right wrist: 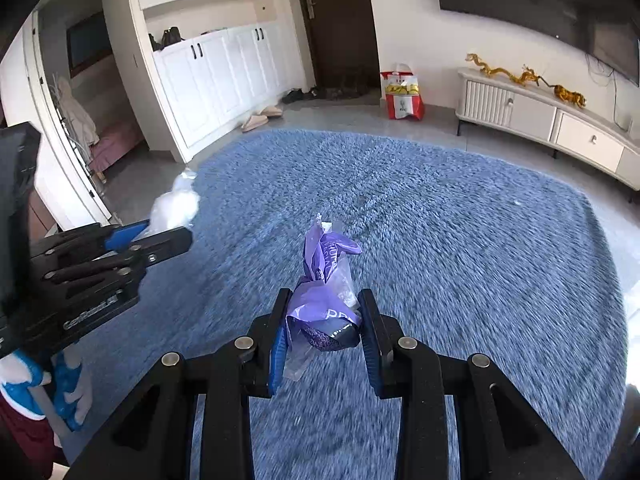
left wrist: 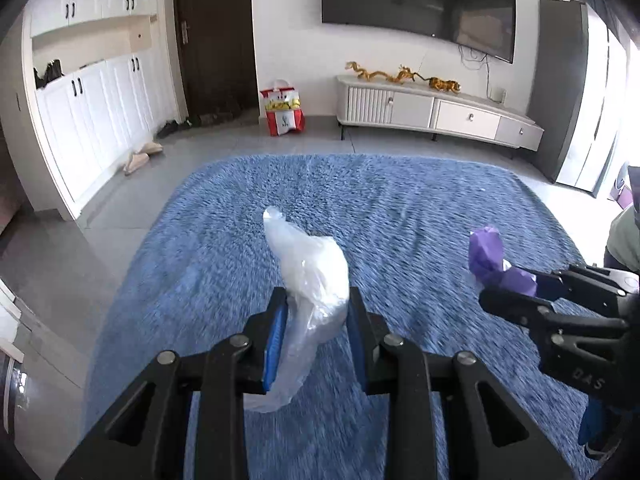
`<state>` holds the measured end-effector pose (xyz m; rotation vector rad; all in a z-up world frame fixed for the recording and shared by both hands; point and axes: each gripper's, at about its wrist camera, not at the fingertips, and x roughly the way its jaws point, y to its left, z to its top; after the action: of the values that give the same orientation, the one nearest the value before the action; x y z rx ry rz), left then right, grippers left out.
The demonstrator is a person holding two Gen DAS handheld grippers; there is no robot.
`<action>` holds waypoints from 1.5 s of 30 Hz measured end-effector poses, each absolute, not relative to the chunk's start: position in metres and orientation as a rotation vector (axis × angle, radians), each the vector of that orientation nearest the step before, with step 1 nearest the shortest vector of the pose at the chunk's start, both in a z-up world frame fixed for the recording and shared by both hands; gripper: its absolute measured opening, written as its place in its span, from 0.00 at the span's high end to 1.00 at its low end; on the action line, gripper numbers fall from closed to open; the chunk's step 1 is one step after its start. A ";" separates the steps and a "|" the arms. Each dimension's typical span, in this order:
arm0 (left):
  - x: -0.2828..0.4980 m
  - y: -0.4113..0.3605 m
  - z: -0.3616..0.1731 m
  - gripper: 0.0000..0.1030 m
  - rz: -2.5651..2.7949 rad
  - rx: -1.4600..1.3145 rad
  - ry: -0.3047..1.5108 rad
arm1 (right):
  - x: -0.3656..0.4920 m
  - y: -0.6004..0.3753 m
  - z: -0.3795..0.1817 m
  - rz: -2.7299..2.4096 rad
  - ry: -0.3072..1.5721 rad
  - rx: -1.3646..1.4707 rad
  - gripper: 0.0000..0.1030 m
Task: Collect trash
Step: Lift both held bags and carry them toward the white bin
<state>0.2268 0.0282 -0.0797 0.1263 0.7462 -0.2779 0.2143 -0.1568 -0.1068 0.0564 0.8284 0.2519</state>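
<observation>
Both claws loaded on my feeds. Left gripper (left wrist: 318, 320) is pinching a crumpled clear plastic bag (left wrist: 308, 276) between its blue pads; the bag sticks up past the fingertips and a tail hangs down below them. Right gripper (right wrist: 324, 328) is clamped on a crumpled purple wrapper (right wrist: 324, 304) with some clear film mixed in, upper end poking up past the tips. Both pieces are held up off the blue shag rug (left wrist: 400, 208), not touching it. The two grippers sit side by side, near each other but apart; from the left wrist view I see the right one at the right edge with the purple wad in its tips. Far side: white TV cabinet (left wrist: 440, 110) against the wall, red bag (left wrist: 282, 114) on the floor by the dark door (left wrist: 214, 36).
</observation>
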 end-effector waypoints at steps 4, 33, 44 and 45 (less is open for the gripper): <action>0.193 0.031 -0.065 0.73 -0.266 0.127 0.711 | 0.186 -0.152 -0.096 0.244 0.812 0.029 0.69; 0.074 0.017 -0.022 0.73 -0.258 0.136 0.622 | 0.063 -0.196 -0.043 0.175 0.692 0.045 0.69; 0.059 -0.010 -0.022 0.73 -0.273 0.181 0.622 | 0.046 -0.222 -0.049 0.159 0.680 0.081 0.69; 0.058 -0.013 -0.023 0.73 -0.274 0.187 0.624 | 0.046 -0.225 -0.049 0.158 0.680 0.084 0.69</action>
<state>0.0582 -0.0130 -0.0226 0.1866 0.6243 -0.2740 0.0456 -0.2246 -0.0495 0.0843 0.6801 0.1581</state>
